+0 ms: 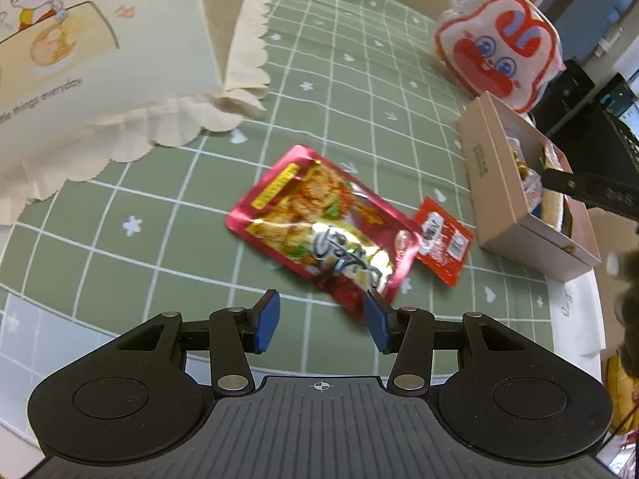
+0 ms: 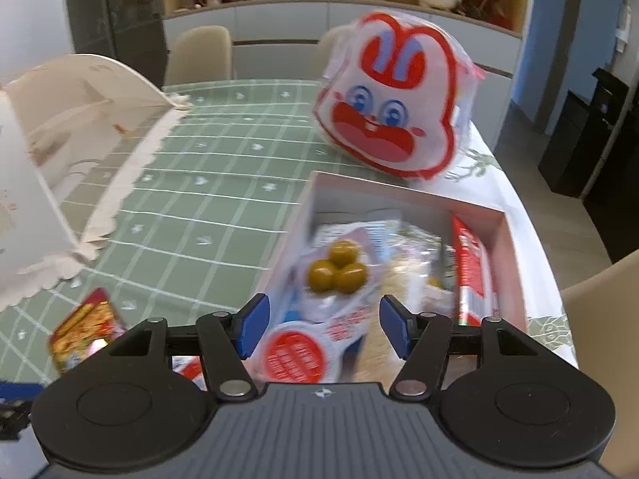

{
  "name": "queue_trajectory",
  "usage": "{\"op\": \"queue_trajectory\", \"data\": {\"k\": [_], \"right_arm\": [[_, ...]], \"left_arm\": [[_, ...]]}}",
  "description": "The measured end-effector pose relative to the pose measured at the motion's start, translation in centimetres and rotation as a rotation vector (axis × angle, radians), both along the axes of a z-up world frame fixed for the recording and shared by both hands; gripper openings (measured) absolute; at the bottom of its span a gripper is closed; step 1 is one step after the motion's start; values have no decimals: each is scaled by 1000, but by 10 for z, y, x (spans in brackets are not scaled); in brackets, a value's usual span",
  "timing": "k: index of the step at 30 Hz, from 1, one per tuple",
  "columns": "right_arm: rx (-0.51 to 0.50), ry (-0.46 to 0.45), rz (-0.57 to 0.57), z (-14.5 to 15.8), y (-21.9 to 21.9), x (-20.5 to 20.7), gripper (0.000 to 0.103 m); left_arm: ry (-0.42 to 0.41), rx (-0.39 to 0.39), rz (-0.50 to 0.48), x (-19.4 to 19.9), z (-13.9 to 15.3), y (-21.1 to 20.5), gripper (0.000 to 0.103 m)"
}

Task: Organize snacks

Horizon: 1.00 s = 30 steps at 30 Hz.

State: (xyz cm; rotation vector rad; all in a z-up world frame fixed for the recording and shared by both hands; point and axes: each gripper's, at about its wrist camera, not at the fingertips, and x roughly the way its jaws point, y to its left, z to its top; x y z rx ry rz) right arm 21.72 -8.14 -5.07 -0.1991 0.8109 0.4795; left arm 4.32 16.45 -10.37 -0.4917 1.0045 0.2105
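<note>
While a white rabbit-face bag [image 2: 389, 105] stands at twelve o'clock behind the open cardboard box [image 2: 509, 239] on the green-checked counter [image 2: 223, 183], the right gripper [image 2: 323, 325] fingers stand apart around a blurred white olive packet [image 2: 319, 311], contact unclear. Left gripper [image 1: 321, 319] fingers gape empty, just short of the crimson foil snack pouch [image 1: 319, 223].

Surface [image 1: 167, 215] green with white grid, small white stars and hearts. Big pouch [image 1: 323, 227] magenta-red foil, yellow-orange food print. Small packet [image 1: 443, 241] red, white lettering. Box [image 1: 495, 195] beige-pink. Rabbit bag [image 2: 393, 107] white, red outline, blue eyes. Olive pack [image 2: 331, 287] white, green balls, red circle. Fingers [image 1: 266, 321] blue.
</note>
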Motion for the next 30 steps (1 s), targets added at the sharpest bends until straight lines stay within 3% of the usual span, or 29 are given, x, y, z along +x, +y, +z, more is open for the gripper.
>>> {"op": "queue_trajectory", "data": {"k": [5, 11, 14, 17, 21, 24, 26, 30], "right_arm": [[26, -18, 19, 3, 12, -41, 62], [25, 18, 187, -29, 56, -79, 62], [7, 60, 111, -46, 79, -72, 62], [76, 75, 23, -56, 95, -64, 62], [95, 24, 67, -67, 133, -57, 60], [93, 103, 37, -80, 150, -43, 47], [124, 142, 34, -78, 148, -50, 47], [138, 224, 149, -73, 133, -90, 47]], "left_arm": [[-14, -14, 4, -7, -3, 17, 51], [-5, -22, -17, -15, -7, 40, 51], [-9, -13, -55, -22, -5, 51, 51], [-10, -2, -121, -30, -4, 62, 51], [-6, -26, -203, -38, -8, 73, 51], [-13, -39, -223, -41, -9, 81, 51], [-30, -61, -216, -42, -9, 88, 51], [-60, -127, -193, -35, -13, 95, 51]]}}
